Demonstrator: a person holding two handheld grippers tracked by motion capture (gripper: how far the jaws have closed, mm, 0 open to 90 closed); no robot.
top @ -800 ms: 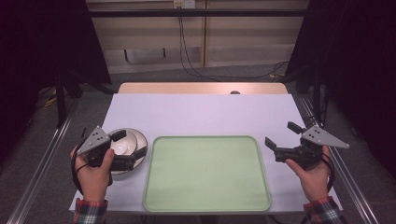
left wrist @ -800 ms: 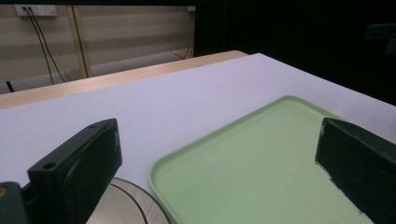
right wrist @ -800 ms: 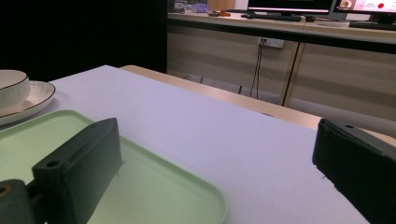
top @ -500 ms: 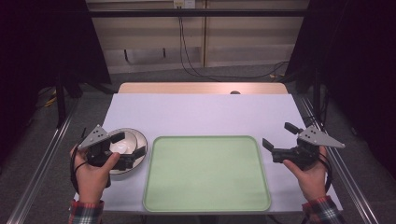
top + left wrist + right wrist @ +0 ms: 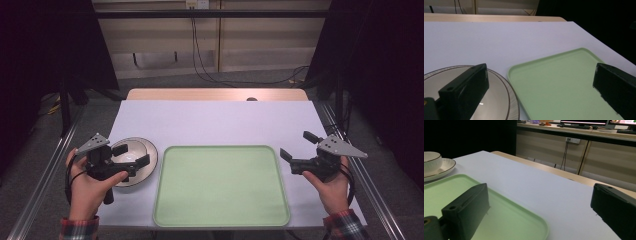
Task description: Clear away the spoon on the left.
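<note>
While over plate (image 5: 145, 152) and table (image 5: 215, 122), both tongs agape, empty.

A white table (image 5: 215, 122) holds a pale green tray (image 5: 222, 185) near its front edge. Just left of the tray sits a cream plate (image 5: 148, 152) with a dark rim line, and a small bowl (image 5: 431, 160) rests on it.
</note>
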